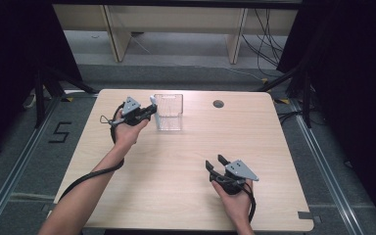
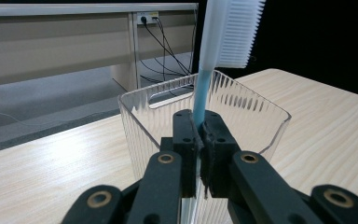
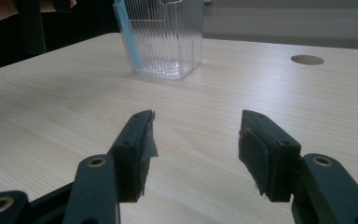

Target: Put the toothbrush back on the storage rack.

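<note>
Blue-handled toothbrush with white bristle head (image 2: 231, 32): upright, head up, handle clamped low down, lower end inside the container against its near-left wall. Clear ribbed plastic square container (image 1: 169, 111): upright, open-topped, slot handle in its wall, on the far-left part of the table.

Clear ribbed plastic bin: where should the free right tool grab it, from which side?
Judging by its pose, the clear ribbed plastic bin is best pinched on its thin upright wall at the rim, from above on the near side. The left tool holds the blue-handled white brush at the bin's left.
</note>
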Demonstrator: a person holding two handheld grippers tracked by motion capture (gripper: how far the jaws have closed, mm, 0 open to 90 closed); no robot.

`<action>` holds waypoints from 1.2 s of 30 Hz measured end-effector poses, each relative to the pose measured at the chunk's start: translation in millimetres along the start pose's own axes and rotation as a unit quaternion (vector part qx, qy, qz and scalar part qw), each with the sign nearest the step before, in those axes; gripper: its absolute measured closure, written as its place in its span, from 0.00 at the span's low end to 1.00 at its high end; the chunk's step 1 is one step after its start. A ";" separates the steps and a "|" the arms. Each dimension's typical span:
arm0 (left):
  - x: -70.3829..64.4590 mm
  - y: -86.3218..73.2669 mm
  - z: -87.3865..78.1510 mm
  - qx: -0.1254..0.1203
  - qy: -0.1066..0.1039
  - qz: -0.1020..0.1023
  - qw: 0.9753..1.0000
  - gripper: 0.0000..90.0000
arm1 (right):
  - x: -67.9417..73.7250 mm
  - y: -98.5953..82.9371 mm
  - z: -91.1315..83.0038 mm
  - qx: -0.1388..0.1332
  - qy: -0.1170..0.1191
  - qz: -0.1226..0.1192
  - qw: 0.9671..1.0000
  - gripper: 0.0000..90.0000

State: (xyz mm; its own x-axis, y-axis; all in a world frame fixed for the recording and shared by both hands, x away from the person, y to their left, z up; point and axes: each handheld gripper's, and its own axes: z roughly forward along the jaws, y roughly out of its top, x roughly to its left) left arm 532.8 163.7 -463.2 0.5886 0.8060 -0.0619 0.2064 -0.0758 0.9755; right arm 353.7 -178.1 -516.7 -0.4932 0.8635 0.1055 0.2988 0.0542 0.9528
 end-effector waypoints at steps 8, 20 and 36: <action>0.0 -1.4 0.8 0.004 0.002 0.002 1.000 0.94 | -0.5 0.4 -0.4 0.000 -0.005 -0.010 1.000 0.51; 0.3 -1.2 0.2 0.004 0.005 0.001 1.000 0.93 | 0.6 0.2 0.1 0.001 0.001 -0.003 1.000 0.51; 0.5 -0.8 -1.1 0.008 0.010 0.005 1.000 0.89 | 0.6 0.1 -0.1 0.001 -0.002 -0.002 1.000 0.51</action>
State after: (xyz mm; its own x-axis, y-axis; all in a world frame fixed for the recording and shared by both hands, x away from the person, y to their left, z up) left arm 532.0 164.8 -463.7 0.5750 0.8167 -0.0475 0.2131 -0.0934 0.9726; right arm 353.3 -177.6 -516.5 -0.4917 0.8649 0.1011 0.2991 0.0587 0.9524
